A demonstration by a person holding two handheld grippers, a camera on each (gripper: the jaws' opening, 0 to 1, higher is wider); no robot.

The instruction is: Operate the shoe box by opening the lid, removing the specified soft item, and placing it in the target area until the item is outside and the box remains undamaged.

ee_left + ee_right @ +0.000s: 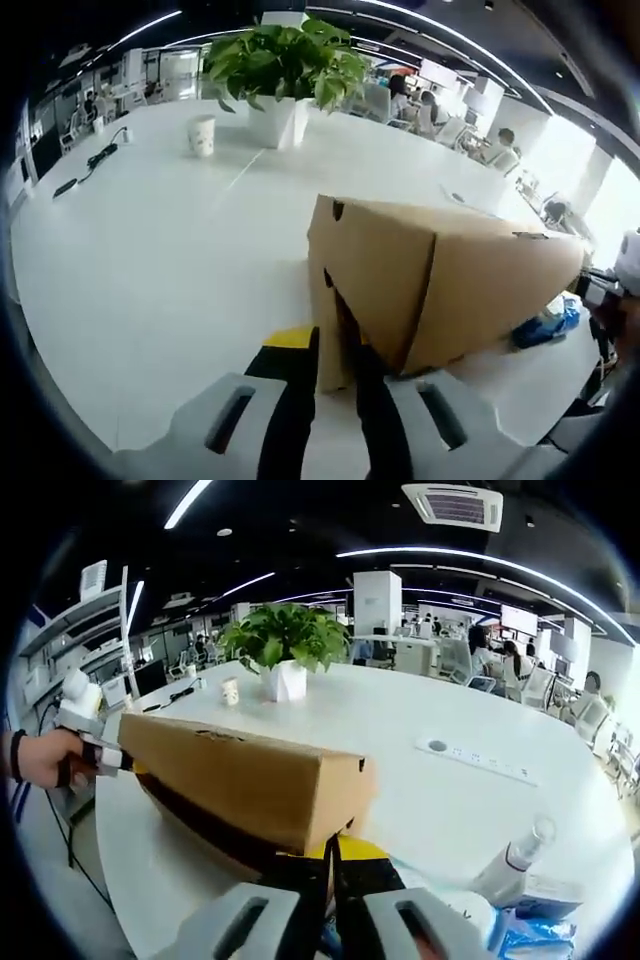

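Box [440,275] lid first: it's plain brown cardboard, matte, with sharp folded corners, sitting on the white table [150,260] between your two tools. In the left gripper view your left gripper [333,375] has its black jaws drawn nearly together on a narrow cardboard flap at the near end of the box, so you're pinching that edge. A bit of yellow [291,337] shows just beside the left jaw, under the cardboard.

In the right gripper view your right gripper [331,885] has its jaws pressed almost together at the lower corner of the box [250,780], right where the lid's edge comes down; whether they actually pinch cardboard or just meet below it, I cannot tell. Yellow [365,852] shows there too, behind the jaws. The lid sits tilted above a dark gap [200,825] along the long side. At the far end you can see your hand [40,758] with the left gripper [100,755] at the box's other end.

A leafy plant [285,60] in a white faceted pot and a paper cup [201,134] stand well apart, further back on the table. A white spray bottle [515,865] stands near your right side, and a white power strip [475,758] lies flat beyond it.
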